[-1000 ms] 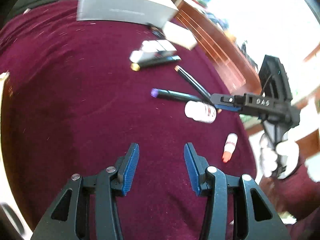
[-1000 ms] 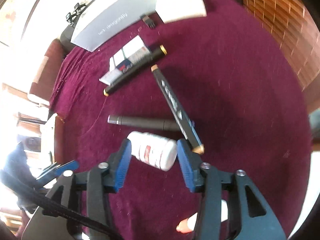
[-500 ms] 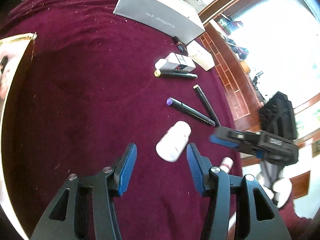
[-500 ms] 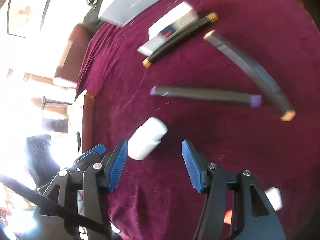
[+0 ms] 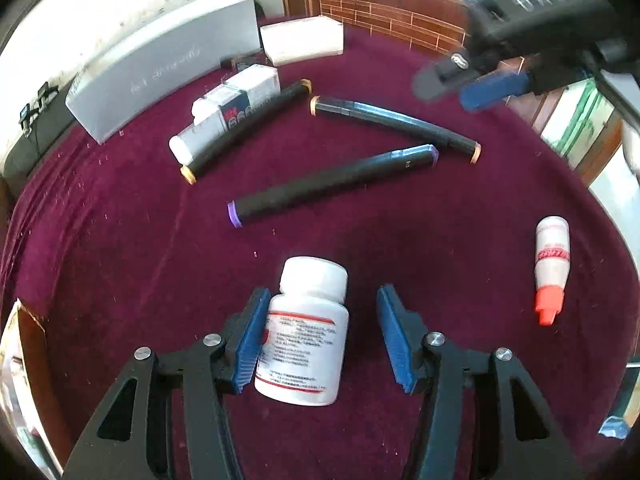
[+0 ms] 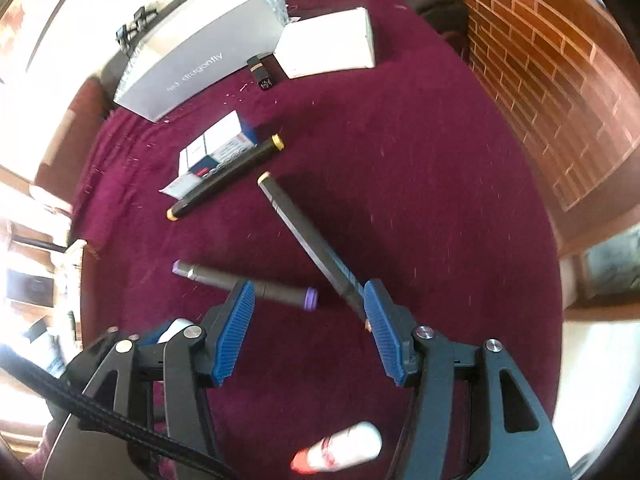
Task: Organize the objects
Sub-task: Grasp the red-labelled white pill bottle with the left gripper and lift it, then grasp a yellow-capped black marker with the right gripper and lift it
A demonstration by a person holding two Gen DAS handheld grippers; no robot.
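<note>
Nearest in the left wrist view: the left gripper (image 5: 320, 332), released, w/ a white pill bottle (image 5: 306, 332) lying between its pads on the maroon cloth surface (image 5: 120, 260). The left pad (image 5: 250, 340) sits at or against the bottle's side; the right pad is apart from it, so no grasp yet. Bottle lies on its side, cap pointing away from the camera. Off to the right, well apart, a small dropper bottle w/ red tip (image 5: 550, 268) also lies flat.

Right gripper (image 6: 306, 332), in its own view, is likewise released and holds nothing; it hovers above the near ends of the purple-capped marker (image 6: 244, 284) and the long dark marker (image 6: 308, 244), touching neither as far as I can tell.

Further out: a third marker w/ gold ends (image 5: 244, 128) lies right beside a small white-and-blue carton (image 5: 228, 112). Behind those, a white box (image 5: 302, 40) and a long grey box (image 5: 164, 68) near the far edge.

Judgement: step in hand is prob. picking up the pill bottle w/ the left gripper, early in the tidying, since most items are scattered. Next move calls for clenching evenly on the bottle body; it's round and may roll away from the touching pad, so center first.
</note>
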